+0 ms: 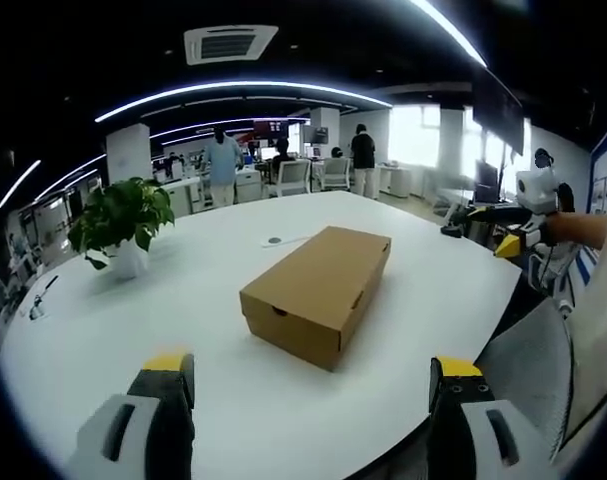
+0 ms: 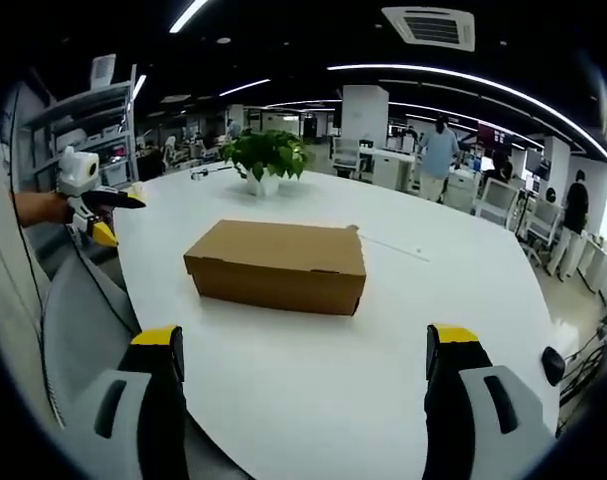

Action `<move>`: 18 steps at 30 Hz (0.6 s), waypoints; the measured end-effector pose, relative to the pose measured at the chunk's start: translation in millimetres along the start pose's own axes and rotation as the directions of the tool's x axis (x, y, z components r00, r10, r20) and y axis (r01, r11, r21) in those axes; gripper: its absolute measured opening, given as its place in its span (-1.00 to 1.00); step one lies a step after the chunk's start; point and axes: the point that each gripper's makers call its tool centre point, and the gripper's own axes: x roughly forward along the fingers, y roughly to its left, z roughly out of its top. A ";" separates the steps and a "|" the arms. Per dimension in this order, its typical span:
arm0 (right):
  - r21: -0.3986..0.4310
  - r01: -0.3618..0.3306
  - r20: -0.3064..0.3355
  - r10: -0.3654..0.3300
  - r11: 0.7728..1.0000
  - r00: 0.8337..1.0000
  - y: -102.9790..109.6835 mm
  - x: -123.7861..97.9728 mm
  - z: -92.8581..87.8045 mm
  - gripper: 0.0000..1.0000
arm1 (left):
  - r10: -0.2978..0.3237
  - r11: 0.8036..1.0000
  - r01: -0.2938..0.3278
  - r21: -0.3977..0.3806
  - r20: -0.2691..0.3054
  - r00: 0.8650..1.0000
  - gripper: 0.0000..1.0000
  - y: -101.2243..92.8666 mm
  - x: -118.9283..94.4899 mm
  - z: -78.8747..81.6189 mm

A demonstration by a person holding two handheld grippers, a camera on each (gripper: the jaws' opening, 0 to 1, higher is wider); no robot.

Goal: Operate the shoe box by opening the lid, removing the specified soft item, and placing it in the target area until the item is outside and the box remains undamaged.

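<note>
Closed cardboard shoe box (image 1: pixel 318 293) lying near the middle of a white round table (image 1: pixel 183 320), lid down and flush, no crease or tear visible on the faces shown. Soft item presumably inside, hidden by the lid; target area not identifiable.

Left gripper (image 1: pixel 313 385) held back at the near table edge, jaws spread wide, nothing between them, well apart from the box. Right gripper (image 2: pixel 303 355) likewise at the table edge on another side, jaws released and empty, box ahead and between the jaw lines but untouched. Same box seen from its long side in the right gripper view (image 2: pixel 278 265).

Potted plant (image 1: pixel 123 225) standing on the table beyond the box, well apart from it; small round object (image 1: pixel 274 240) on the tabletop behind the box. Office desks and standing people in the background.

Task stage, as judged: at the outset. Lid not yet opened, item not yet removed, nothing yet placed. All three steps left.
</note>
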 end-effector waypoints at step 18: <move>-0.036 -0.037 -0.048 0.035 0.999 0.998 -23.5 20.7 -14.6 0.92 | 0.023 0.999 -0.024 -0.023 -0.012 1.000 0.96 3.3 14.4 -6.8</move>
